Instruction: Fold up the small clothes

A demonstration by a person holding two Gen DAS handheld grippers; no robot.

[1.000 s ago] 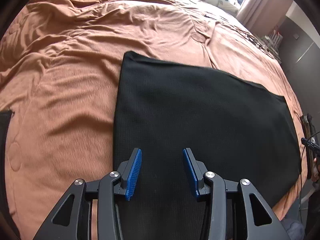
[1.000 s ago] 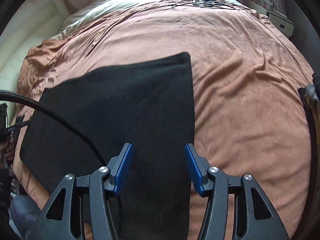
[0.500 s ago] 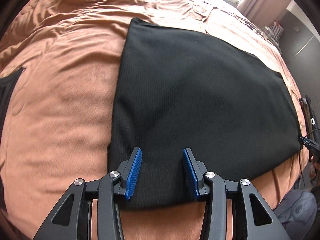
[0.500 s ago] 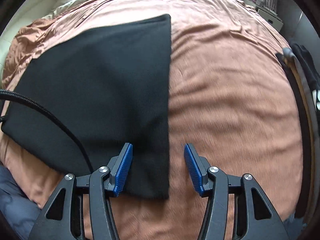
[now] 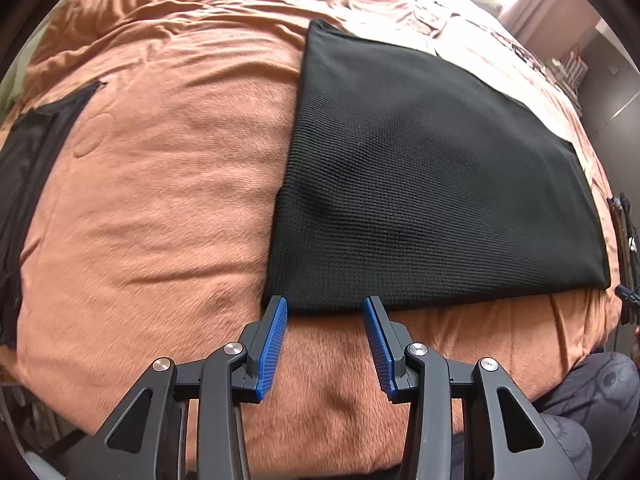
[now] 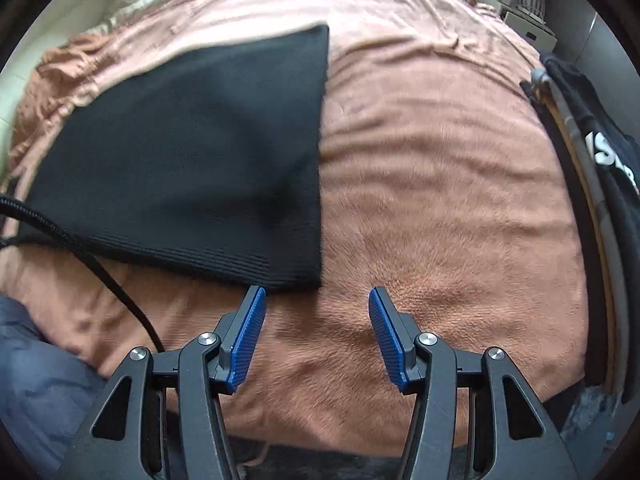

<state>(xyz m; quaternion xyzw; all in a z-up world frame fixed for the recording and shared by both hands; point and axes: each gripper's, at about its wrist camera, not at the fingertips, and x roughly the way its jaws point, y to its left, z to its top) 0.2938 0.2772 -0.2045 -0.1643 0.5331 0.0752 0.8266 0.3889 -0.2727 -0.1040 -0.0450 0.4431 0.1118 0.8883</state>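
The black ribbed-knit garment [image 5: 432, 184] lies flat as a neat rectangle on the rust-orange fleece blanket [image 5: 160, 184] covering the bed, so I judge it already partly folded, though I cannot tell how many folds it holds or whether a further one is wanted. My left gripper [image 5: 326, 340] hangs at the garment's near left corner and my right gripper [image 6: 316, 336] at its near right corner, both with jaws partway apart and gripping nothing. A stack of dark clothes [image 6: 600, 160] at the bed's right edge looks finished, and a black mesh piece [image 5: 28, 184] at the left may yet need folding.
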